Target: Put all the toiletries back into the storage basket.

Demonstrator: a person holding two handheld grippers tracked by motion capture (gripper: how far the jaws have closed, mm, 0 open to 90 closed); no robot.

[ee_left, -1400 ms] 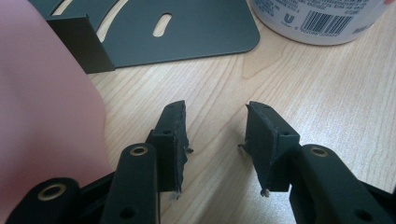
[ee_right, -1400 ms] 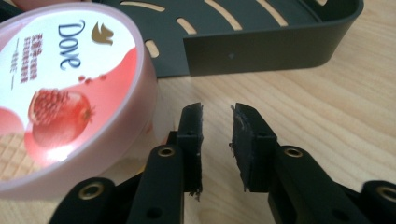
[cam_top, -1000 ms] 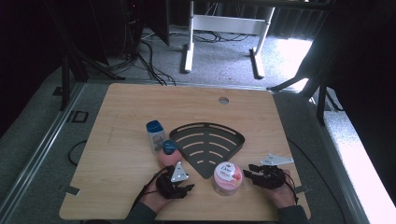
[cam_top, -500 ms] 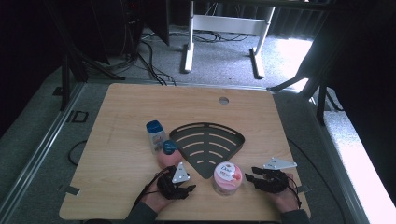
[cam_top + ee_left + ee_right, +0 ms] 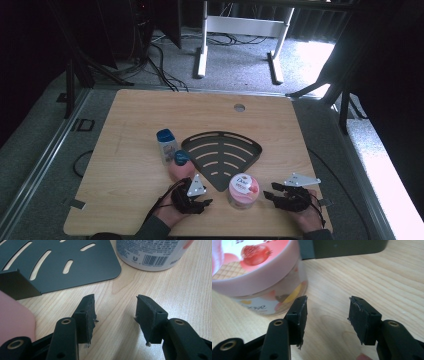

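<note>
A pink-lidded Dove jar [image 5: 242, 190] stands at the table's front, just below the point of a dark fan-shaped slotted tray [image 5: 223, 152]. My left gripper [image 5: 207, 202] lies left of the jar and points at it, open. Bare wood shows between its jaws [image 5: 115, 307], which have just been opening slightly. My right gripper [image 5: 270, 193] lies right of the jar, open and apart from it. Its jaws [image 5: 328, 307] have just been opening with nothing between them. The jar [image 5: 257, 272] sits ahead and left of the right gripper.
A pink bottle with a blue cap [image 5: 180, 167] stands just behind my left hand. A pale blue-capped bottle [image 5: 166, 145] stands behind it, left of the tray. The tray's corner [image 5: 62, 262] lies close ahead of my left gripper. The table's front edge runs under both hands.
My right gripper has eased slightly away from the jar, toward the front edge. My left hand has kept still. The jar, bottles and tray have not moved.
</note>
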